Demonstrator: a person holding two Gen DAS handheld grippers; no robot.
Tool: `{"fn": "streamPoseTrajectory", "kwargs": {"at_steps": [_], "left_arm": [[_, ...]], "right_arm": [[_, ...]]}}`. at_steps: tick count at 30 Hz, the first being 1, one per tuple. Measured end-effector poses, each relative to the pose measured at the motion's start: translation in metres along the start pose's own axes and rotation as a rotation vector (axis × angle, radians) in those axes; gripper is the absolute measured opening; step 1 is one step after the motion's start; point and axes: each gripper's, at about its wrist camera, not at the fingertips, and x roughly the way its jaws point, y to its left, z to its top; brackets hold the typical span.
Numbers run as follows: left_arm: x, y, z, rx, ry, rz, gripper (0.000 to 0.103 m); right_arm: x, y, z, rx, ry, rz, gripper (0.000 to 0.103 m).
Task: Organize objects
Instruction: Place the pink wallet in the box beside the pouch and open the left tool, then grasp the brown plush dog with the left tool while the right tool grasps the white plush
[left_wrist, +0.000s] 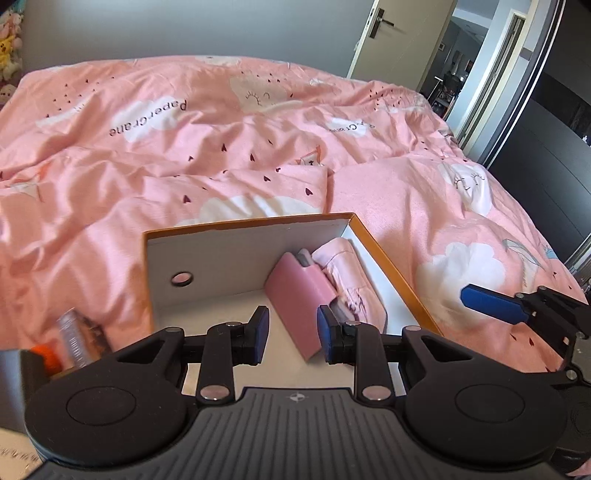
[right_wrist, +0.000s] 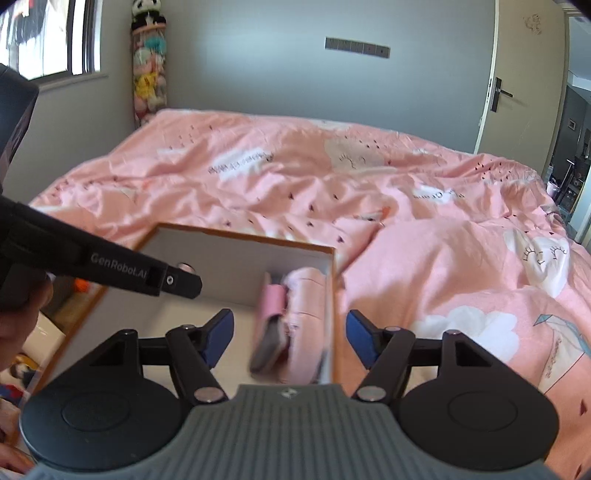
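Orange-rimmed white cardboard box (left_wrist: 391, 266) on pink bedspread (left_wrist: 184, 147), folded pink clothes (left_wrist: 295, 295) against its right wall — left gripper (left_wrist: 291, 334) open narrow, empty, right gripper (right_wrist: 290, 336) open wide, empty.

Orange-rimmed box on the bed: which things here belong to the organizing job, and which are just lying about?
Part of the job:
- orange-rimmed box
- pink folded item inside it
- light pink folded cloth against its right wall
- left claw, right claw

Just lying about:
- pink duvet
- plush toys
- door
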Motion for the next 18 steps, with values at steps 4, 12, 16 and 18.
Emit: {"fn": "streamPoseTrajectory", "kwargs": {"at_steps": [4, 12, 16, 18], "left_arm": [[-0.037, 0.017, -0.014, -0.026, -0.006, 0.018, 0.031], [-0.088, 0.054, -0.051, -0.077, 0.05, 0.127, 0.031], [-0.097, 0.079, -0.077, -0.15, 0.129, 0.216, 0.031], [-0.097, 0.09, -0.089, -0.198, 0.166, 0.241, 0.031]], "right_arm": [[-0.02, 0.027, -0.007, 0.032, -0.035, 0.053, 0.069], [-0.044, 0.08, -0.023, 0.101, -0.029, 0.205, 0.067], [-0.046, 0.11, -0.033, 0.018, 0.007, 0.257, 0.062], [-0.046, 0.124, -0.037, -0.038, 0.012, 0.264, 0.06]]}}
